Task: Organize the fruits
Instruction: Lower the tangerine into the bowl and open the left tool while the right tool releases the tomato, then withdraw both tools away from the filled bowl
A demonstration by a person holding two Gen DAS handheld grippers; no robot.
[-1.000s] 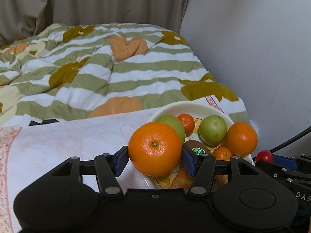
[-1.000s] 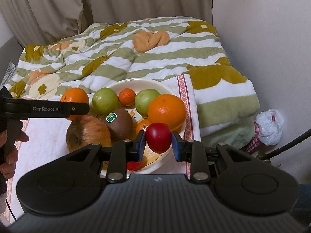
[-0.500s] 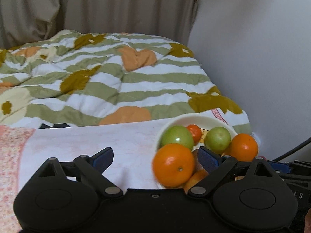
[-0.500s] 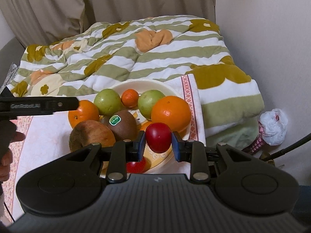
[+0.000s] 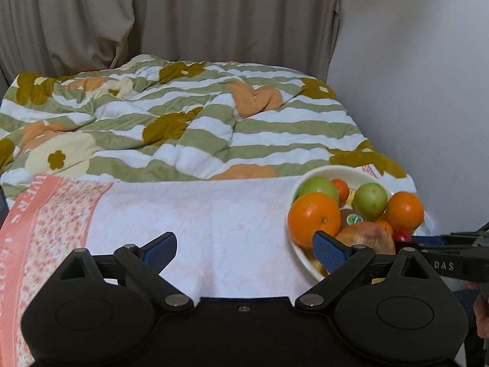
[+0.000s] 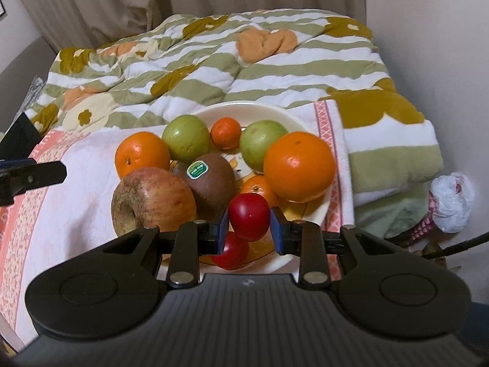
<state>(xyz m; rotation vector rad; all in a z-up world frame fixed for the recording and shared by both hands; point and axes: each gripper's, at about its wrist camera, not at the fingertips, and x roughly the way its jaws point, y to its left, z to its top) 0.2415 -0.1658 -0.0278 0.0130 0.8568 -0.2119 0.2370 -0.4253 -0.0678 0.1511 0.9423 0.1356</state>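
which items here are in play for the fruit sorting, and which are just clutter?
In play: plate; large oranges; green fruits; apple; kiwi; small red fruit held in right gripper; left gripper, just opened, empty.

Clutter: striped quilt; white bag; curtain.

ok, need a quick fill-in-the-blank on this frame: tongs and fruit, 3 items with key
1. The right tongs are shut on a small ____ fruit.
2. The left tongs are open with ____ between them.
3. The kiwi carries a ____ sticker.
4. The fruits sit in a cream ____ on the pink cloth.

Missing words: red; nothing; green; bowl
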